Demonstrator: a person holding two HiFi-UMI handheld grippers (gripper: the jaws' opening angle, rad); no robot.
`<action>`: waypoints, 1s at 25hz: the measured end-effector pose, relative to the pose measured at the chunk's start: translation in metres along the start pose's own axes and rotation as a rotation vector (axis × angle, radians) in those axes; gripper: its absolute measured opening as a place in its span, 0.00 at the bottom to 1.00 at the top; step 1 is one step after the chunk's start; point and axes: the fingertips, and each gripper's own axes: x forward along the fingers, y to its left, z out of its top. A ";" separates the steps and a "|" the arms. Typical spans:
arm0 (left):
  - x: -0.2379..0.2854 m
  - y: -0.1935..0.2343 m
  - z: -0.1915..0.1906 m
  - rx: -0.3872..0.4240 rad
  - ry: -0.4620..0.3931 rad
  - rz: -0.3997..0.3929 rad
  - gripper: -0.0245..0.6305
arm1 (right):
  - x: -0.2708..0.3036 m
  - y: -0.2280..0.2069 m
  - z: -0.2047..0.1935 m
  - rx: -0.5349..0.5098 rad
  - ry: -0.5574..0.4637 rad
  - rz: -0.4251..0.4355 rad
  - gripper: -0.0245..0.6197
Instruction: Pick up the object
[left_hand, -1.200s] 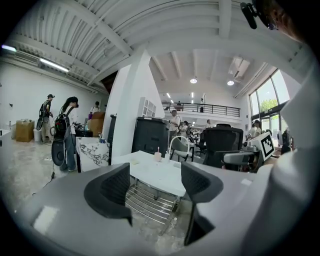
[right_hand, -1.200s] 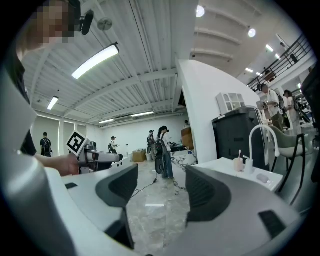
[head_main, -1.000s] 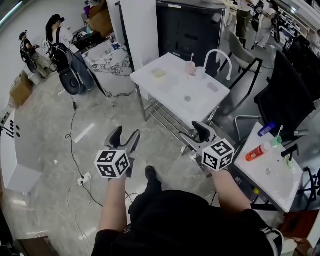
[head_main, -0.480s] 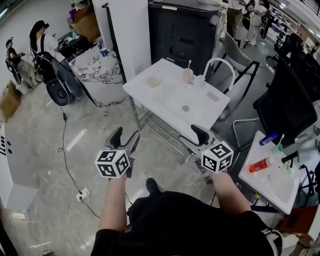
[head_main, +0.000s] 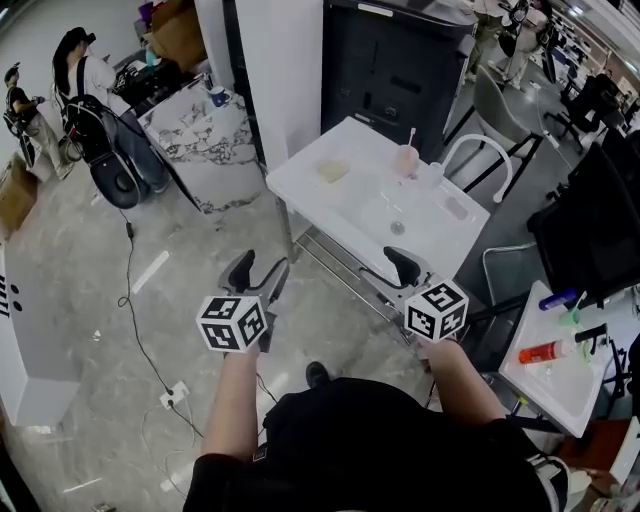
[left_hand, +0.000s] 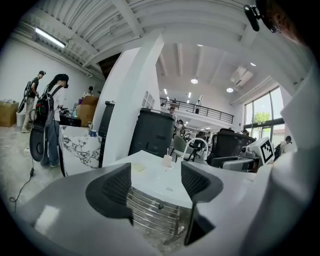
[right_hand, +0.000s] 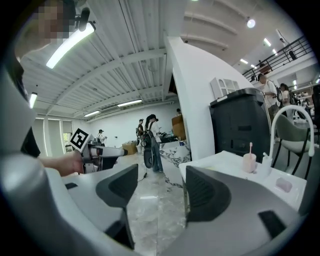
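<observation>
A white table (head_main: 345, 205) stands ahead of me. On it are a pink cup with a toothbrush (head_main: 405, 160), a flat yellow piece (head_main: 333, 172), a small dark round thing (head_main: 397, 228) and a pale pink block (head_main: 456, 208). My left gripper (head_main: 255, 275) hangs open over the floor, short of the table's near left corner. My right gripper (head_main: 395, 268) is open at the table's near edge. In the left gripper view the left gripper (left_hand: 156, 182) frames the table (left_hand: 150, 172) and cup (left_hand: 166, 161). The right gripper (right_hand: 160, 187) is empty, with the cup (right_hand: 249, 162) to its right.
A second white table (head_main: 560, 385) at the right carries a red bottle (head_main: 545, 352) and a blue one (head_main: 560, 298). A white chair (head_main: 480, 150), black cabinet (head_main: 400, 60), white pillar (head_main: 280, 60) and marble counter (head_main: 205, 135) ring the table. People (head_main: 75, 60) stand far left; a cable (head_main: 140, 330) crosses the floor.
The view has shifted, and the white table now lies slightly lower and further right in the head view. Both grippers stay open and empty, held much as before.
</observation>
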 end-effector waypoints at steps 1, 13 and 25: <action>0.000 0.008 0.003 -0.008 -0.005 -0.003 0.51 | 0.008 0.003 0.002 -0.004 0.007 0.004 0.45; -0.002 0.059 0.017 -0.031 -0.030 0.006 0.51 | 0.060 0.009 0.007 -0.044 0.051 0.024 0.45; 0.040 0.109 0.024 -0.028 0.016 0.035 0.50 | 0.138 -0.032 -0.001 -0.006 0.080 0.093 0.45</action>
